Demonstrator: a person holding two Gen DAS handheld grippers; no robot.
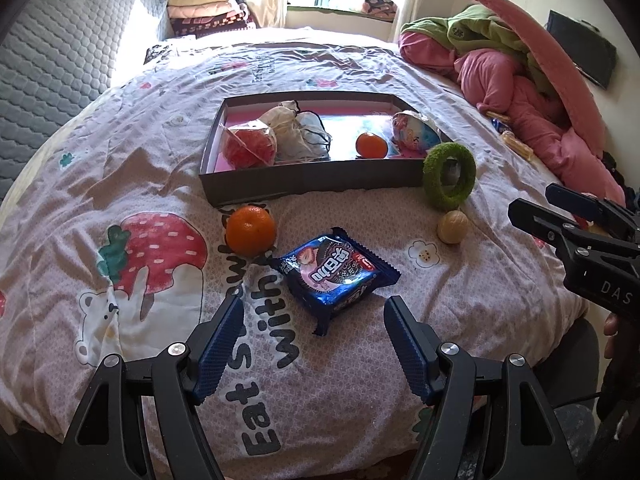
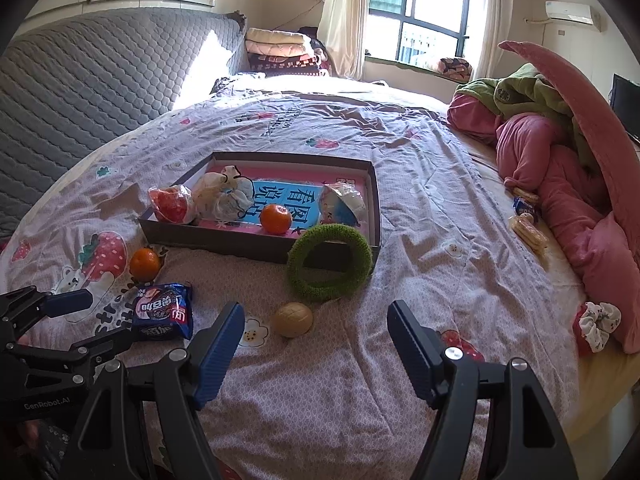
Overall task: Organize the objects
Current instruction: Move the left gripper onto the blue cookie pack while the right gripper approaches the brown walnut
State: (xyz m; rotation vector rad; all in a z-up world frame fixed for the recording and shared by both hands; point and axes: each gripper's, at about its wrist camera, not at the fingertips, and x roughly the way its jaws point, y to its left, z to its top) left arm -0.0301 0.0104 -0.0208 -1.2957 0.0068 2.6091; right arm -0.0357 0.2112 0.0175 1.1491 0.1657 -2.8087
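Four things lie loose on the bed, near the box [image 1: 256,190]: an orange [image 1: 251,230], a blue snack pack [image 1: 334,276], a walnut [image 2: 293,319] and a green ring [image 2: 330,263]. Both grippers, left gripper [image 1: 314,346] and right gripper [image 2: 316,350], have jaws apart, holding nothing. Next, I think, each must reach down and grab one.

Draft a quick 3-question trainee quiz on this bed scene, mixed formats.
1. True or false: the green ring lies inside the box.
2. How many oranges are visible, and where?
3. Which item lies nearest the left tongs? A) walnut B) blue snack packet C) ring

Key:
1. False; it leans against the box's outer wall.
2. Two: one in the box, one on the bedsheet.
3. B
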